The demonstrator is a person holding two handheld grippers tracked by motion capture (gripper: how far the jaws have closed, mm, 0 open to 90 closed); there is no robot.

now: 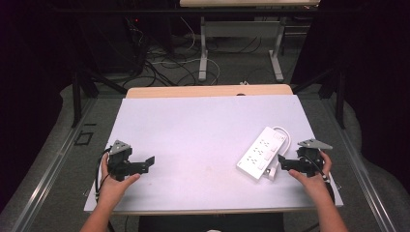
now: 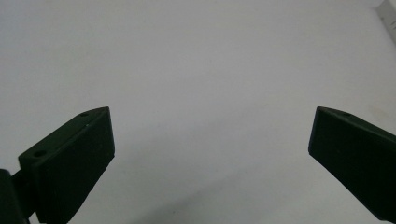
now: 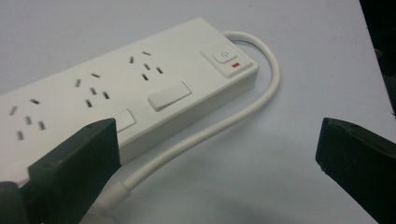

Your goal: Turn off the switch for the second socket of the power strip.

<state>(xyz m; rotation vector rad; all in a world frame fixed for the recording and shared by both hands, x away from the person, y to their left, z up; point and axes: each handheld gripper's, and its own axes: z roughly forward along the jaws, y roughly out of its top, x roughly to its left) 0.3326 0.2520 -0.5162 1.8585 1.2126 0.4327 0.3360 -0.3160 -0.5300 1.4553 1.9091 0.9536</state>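
Note:
A white power strip (image 1: pixel 261 152) lies slantwise on the right side of the white table top (image 1: pixel 193 130). In the right gripper view the power strip (image 3: pixel 116 88) shows several sockets, a switch with a red light, and its white cable (image 3: pixel 219 126) looping back along its side. My right gripper (image 1: pixel 281 163) stands open just right of the strip's near end, its jaws wide apart (image 3: pixel 217 154) with the cable between them, untouched. My left gripper (image 1: pixel 150 162) rests at the table's left, open (image 2: pixel 210 144) over bare table with nothing between its jaws.
A white plug (image 1: pixel 271 173) lies by the strip's near end. The table's front edge runs close below both hands. Beyond the table stand a desk frame (image 1: pixel 239 43) and loose floor cables (image 1: pixel 164 67). Dark curtains flank both sides.

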